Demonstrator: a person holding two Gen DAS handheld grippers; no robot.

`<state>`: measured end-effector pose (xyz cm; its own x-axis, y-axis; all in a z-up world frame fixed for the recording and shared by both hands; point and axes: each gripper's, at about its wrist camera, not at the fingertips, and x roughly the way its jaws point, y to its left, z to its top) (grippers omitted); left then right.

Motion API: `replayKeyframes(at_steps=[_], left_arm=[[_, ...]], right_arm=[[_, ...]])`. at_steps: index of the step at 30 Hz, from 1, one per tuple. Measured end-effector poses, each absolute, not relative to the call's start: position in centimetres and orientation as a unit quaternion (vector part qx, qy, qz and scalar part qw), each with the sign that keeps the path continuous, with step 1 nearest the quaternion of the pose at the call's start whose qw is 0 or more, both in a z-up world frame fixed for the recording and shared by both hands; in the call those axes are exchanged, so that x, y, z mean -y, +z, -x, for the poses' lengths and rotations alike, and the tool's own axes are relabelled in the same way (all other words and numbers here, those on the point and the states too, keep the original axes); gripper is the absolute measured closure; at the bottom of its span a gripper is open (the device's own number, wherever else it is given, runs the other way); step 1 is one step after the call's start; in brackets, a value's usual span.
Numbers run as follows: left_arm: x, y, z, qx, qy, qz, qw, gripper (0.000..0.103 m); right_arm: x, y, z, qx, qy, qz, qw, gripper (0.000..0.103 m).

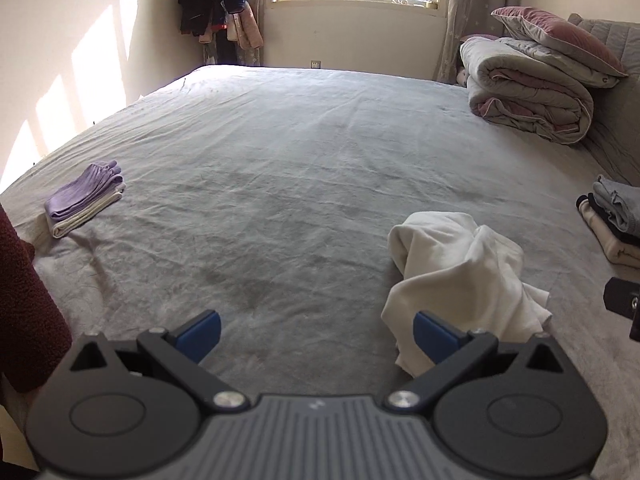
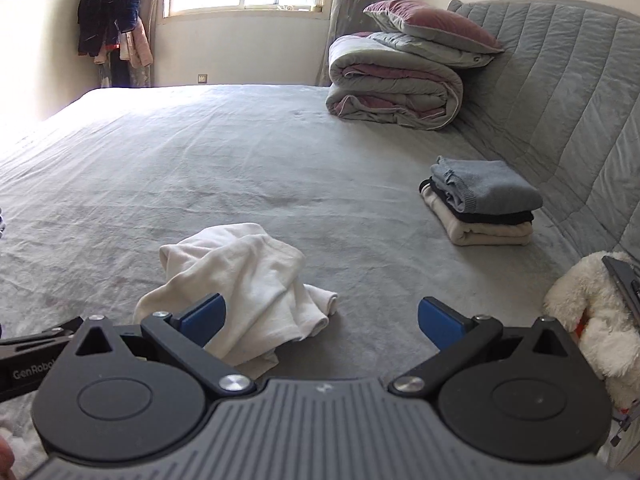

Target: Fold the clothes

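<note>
My left claw [image 1: 316,334] hangs wide and holds nothing, low over the near edge of the bed [image 1: 280,160], and my right claw [image 2: 320,320] is just as wide and just as bare. Between the two, a little in from that near edge, lies the white garment [image 1: 460,268], heaped in a loose crumple; in the right view it [image 2: 240,280] sits just beyond my left finger, partly behind the blue pad. I judge it light, thin and limp, a soft knit that will sag from any single pinch and drag on the fuzzy sheet rather than slide. It should not slip from the pads, and nothing about it is fragile. I cannot tell from the heap which part is hem, sleeve or collar, so I would take hold at two outer edges well apart, perhaps the folded lip [image 2: 324,300] nearest the right claw and the rounded edge on the far side [image 2: 172,256], then lift and shake it flat before any fold. Further out, toward the left edge, rests a small folded purple stack [image 1: 86,200]; by the headboard [image 2: 560,100] sits another folded pile [image 2: 480,204], with a rolled quilt [image 2: 392,88] in the far corner beyond it.
</note>
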<state>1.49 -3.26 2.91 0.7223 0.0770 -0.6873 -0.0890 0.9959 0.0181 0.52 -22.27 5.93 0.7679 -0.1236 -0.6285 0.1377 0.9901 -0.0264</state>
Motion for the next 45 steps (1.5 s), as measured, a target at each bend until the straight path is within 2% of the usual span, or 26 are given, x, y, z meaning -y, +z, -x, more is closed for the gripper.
replayKeyframes(at_steps=[4, 14, 17, 20, 28, 33, 40, 45], left_arm=[[3.8, 2.9, -1.5, -0.4, 0.032, -0.001, 0.916, 0.0], [4.1, -0.4, -0.9, -0.424, 0.013, 0.013, 0.906, 0.0], [3.7, -0.4, -0.8, -0.417, 0.016, 0.016, 0.909, 0.0], [3.6, -0.4, -0.8, -0.405, 0.031, 0.004, 0.914, 0.0], [4.3, -1.0, -1.2, -0.391, 0.026, 0.005, 0.92, 0.0], [5.8, -2.4, -3.2, -0.372, 0.018, -0.019, 0.928, 0.0], [6.2, -2.5, -3.9, -0.361, 0.02, -0.04, 0.931, 0.0], [6.7, -1.5, -2.5, -0.391, 0.037, -0.07, 0.917, 0.0]], right_arm=[[23.0, 6.4, -0.2, -0.358, -0.039, -0.045, 0.932, 0.0], [24.5, 4.5, 0.1, -0.371, 0.054, -0.037, 0.926, 0.0], [25.8, 2.3, 0.7, -0.358, 0.087, -0.058, 0.928, 0.0], [26.6, 0.7, 0.1, -0.393, 0.08, -0.051, 0.914, 0.0], [28.0, 0.6, -0.3, -0.383, 0.06, -0.091, 0.917, 0.0], [26.9, 0.0, -2.1, -0.349, 0.097, -0.082, 0.928, 0.0], [27.6, -1.3, -4.0, -0.366, 0.101, -0.106, 0.919, 0.0], [27.4, -0.4, -3.2, -0.383, 0.077, -0.087, 0.916, 0.0]])
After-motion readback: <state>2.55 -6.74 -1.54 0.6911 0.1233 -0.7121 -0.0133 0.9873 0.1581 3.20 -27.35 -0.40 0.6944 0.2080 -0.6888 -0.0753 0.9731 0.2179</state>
